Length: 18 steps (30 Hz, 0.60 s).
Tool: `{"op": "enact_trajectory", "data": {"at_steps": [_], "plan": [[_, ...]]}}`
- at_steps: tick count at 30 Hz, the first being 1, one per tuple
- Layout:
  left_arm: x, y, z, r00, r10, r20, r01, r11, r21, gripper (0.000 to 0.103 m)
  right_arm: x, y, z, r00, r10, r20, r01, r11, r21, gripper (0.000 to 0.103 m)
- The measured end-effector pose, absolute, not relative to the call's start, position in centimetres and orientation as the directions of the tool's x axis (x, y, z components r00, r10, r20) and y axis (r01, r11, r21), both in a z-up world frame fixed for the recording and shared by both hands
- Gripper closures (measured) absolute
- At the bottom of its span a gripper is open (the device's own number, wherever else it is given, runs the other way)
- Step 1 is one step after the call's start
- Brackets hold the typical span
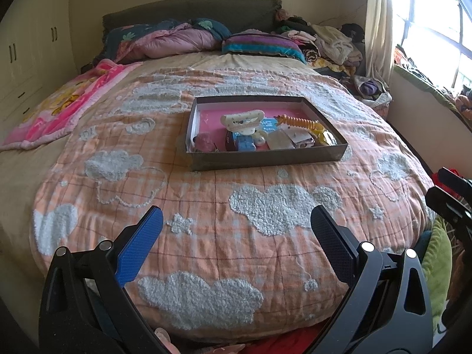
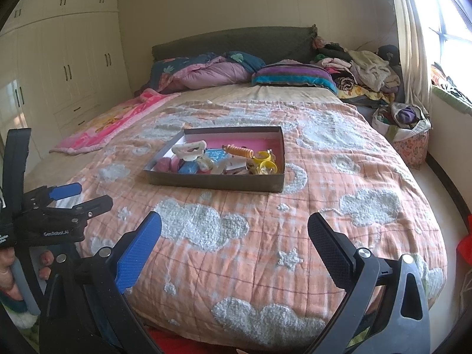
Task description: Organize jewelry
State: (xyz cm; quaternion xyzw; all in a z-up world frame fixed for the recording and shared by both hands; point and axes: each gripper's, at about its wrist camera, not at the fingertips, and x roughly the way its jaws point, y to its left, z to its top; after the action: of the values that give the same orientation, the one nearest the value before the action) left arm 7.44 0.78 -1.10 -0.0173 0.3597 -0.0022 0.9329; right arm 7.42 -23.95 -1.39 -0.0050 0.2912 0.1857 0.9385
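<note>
A shallow dark box [image 1: 265, 159] with a pink floor lies on the bed's orange cloud quilt [image 1: 206, 206]; it also shows in the right wrist view [image 2: 212, 181]. It holds mixed jewelry: a cream hair clip [image 1: 243, 119], an orange spiral band [image 1: 298, 122], yellow bangles [image 2: 265, 163], a blue piece [image 2: 188, 167] and a dark pink piece [image 1: 203, 143]. My left gripper [image 1: 236, 224] is open and empty, low over the quilt's near end, well short of the box. My right gripper [image 2: 234, 230] is open and empty, likewise short of the box. The left gripper appears in the right wrist view [image 2: 79, 197].
Folded bedding and a striped pillow [image 1: 262, 44] lie at the headboard. A pink blanket [image 1: 65, 106] lies at the bed's left. A clothes pile [image 2: 362, 70] and a basket [image 2: 407, 135] stand at the right by the window. Wardrobes [image 2: 65, 59] line the left wall.
</note>
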Motion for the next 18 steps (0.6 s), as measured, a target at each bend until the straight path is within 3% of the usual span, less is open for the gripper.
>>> {"op": "enact_trajectory", "data": {"at_steps": [5,10,18], "plan": [[7.7,1.2,-2.1,0.715,-0.065,-0.696,0.023,0.997,-0.070,0.009,7.4,-24.2,-1.5,0.765,0.331,-0.552,-0.337,0.937,0.095,0.004],[8.0,2.3,-3.2,0.706,-0.023,-0.708,-0.022,0.998,-0.055,0.009,7.6,-24.6,-1.5,0.773,0.322,-0.547,-0.322,0.941,0.100,0.004],[8.9,4.7,-3.2,0.734,-0.031,-0.679,-0.040,0.995,-0.089,0.009,9.5,-27.0,-2.0,0.795,0.277,-0.539,-0.258,0.960,0.113,0.004]]}}
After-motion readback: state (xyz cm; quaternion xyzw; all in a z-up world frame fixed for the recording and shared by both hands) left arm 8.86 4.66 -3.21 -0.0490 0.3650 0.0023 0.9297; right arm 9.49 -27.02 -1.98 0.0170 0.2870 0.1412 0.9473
